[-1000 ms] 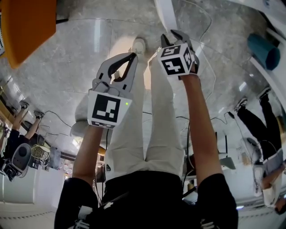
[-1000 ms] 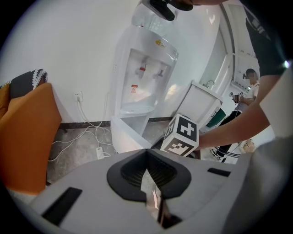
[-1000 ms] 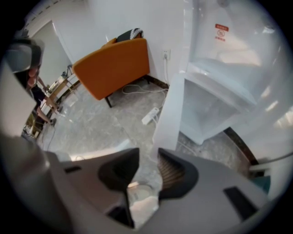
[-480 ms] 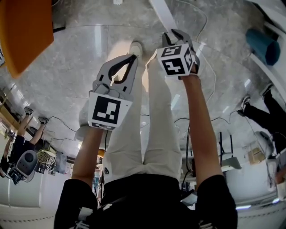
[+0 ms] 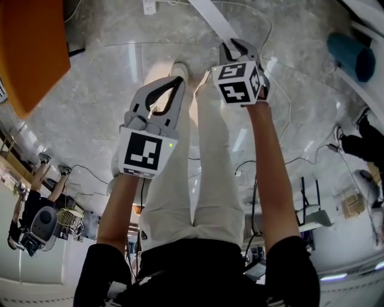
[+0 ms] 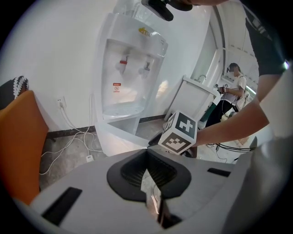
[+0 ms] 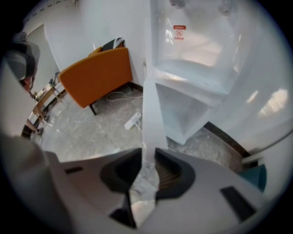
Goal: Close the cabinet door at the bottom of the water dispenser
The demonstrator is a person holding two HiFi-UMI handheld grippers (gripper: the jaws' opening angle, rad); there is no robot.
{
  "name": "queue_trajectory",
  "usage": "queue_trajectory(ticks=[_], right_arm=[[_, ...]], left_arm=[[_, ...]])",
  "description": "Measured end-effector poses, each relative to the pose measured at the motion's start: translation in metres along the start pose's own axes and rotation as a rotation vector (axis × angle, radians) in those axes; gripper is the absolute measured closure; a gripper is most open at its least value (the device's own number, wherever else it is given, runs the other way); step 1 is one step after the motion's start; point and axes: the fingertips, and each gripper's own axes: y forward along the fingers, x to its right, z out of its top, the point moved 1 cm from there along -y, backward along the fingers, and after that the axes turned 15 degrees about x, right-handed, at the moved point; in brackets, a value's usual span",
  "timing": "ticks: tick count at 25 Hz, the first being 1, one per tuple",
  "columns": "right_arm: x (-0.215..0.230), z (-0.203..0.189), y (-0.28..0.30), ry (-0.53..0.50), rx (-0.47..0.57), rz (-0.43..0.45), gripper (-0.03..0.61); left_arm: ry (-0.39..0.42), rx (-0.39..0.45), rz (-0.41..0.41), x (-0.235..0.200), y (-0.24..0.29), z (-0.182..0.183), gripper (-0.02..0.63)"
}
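- The cabinet door [image 7: 150,114] at the bottom of the water dispenser [image 7: 197,45] is wide open. It sticks out from the front, and the right gripper view sees it from its thin edge.
- The cupboard space [image 7: 183,114] behind the door shows, so the door is not shut yet.
- The right tool [image 7: 147,153] points down at the free edge of the door. Its jaws are closing, and the door's edge sits in the gap between them. I cannot see the pads squeezing the door yet, so it is not grabbed for sure.
- The left tool [image 6: 147,153] is clenched with nothing in it. Its tips meet, and it hangs in the air beside the right one, well away from the door.
- In the head view the door is the white strip [image 5: 210,18] just past the right tool, above the grey floor [image 5: 96,72].
- My guess: the task is only at the start. The reach for the door looks about done.
- What is left is to hold or push the door, swing it back to the dispenser until it sits flat, and then let go.
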Motion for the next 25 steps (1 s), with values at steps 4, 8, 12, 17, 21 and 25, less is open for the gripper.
queue_trajectory(ticks=[4,8,12,17,21,25], right_arm=[[0.014,0.003,0.001,-0.01,0.022,-0.035,0.466],[0.026,0.004,0.0,-0.004,0.038,-0.064,0.468],[0.038,0.006,0.002,-0.003,0.061,-0.092,0.469],[0.049,0.007,0.002,-0.006,0.094,-0.117,0.469],[0.056,0.009,0.003,-0.007,0.109,-0.136,0.468],[0.062,0.011,0.003,-0.009,0.122,-0.157,0.469]], left_arm=[[0.003,-0.003,-0.01,0.002,0.006,0.0,0.603],[0.008,-0.005,-0.021,0.006,0.01,0.0,0.603],[0.008,-0.007,-0.025,0.006,0.014,-0.001,0.603],[0.02,-0.012,-0.03,0.007,0.017,-0.001,0.603],[0.033,-0.005,-0.035,0.008,0.022,0.003,0.603],[0.043,0.0,-0.041,0.009,0.026,0.007,0.603]])
